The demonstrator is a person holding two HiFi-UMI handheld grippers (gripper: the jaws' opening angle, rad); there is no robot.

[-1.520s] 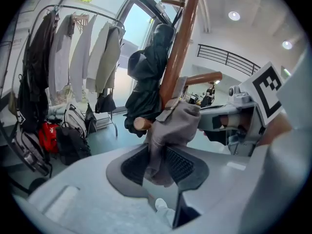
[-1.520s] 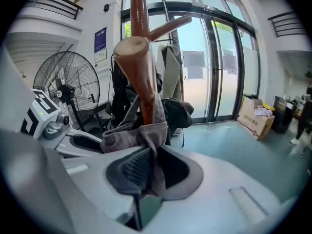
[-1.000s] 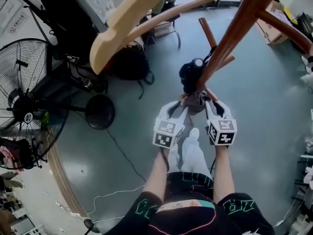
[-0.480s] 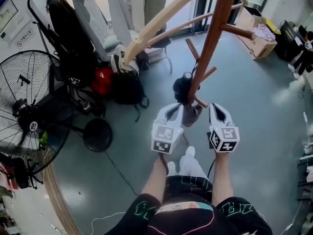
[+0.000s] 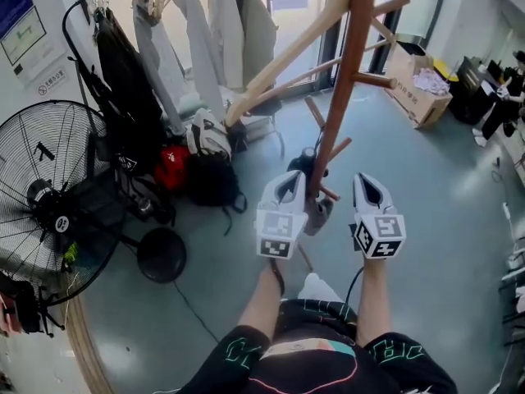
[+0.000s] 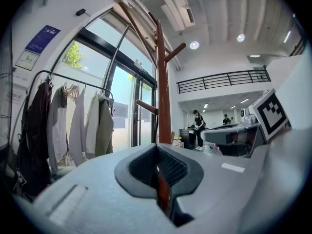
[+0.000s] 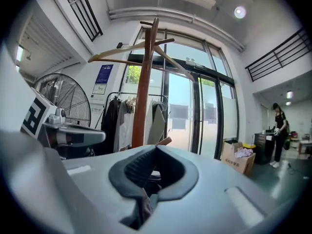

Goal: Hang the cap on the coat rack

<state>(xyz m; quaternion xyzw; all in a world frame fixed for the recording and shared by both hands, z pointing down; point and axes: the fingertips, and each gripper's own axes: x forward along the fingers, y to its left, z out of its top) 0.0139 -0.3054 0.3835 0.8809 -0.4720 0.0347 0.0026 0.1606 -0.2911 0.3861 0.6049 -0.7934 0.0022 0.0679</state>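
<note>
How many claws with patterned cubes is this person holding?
2. The left claw is beside the coat rack pole; the right claw is further right, apart from it.

Coat rack (image 5: 343, 89): red-brown pole, paler tan upper arms.
Cap (image 5: 318, 215): grey.
Left gripper (image 5: 294, 180), right gripper (image 5: 367, 184): pale grey shells, dark grey lining at the jaws, cubes with black-and-white square markers.
Floor (image 5: 435, 228): blue-grey.
Fan (image 5: 51, 199): black.
Bag (image 5: 171, 156): red.
Box (image 5: 414, 98): tan.
Sleeve (image 5: 238, 351): black with green outline pattern.
</note>
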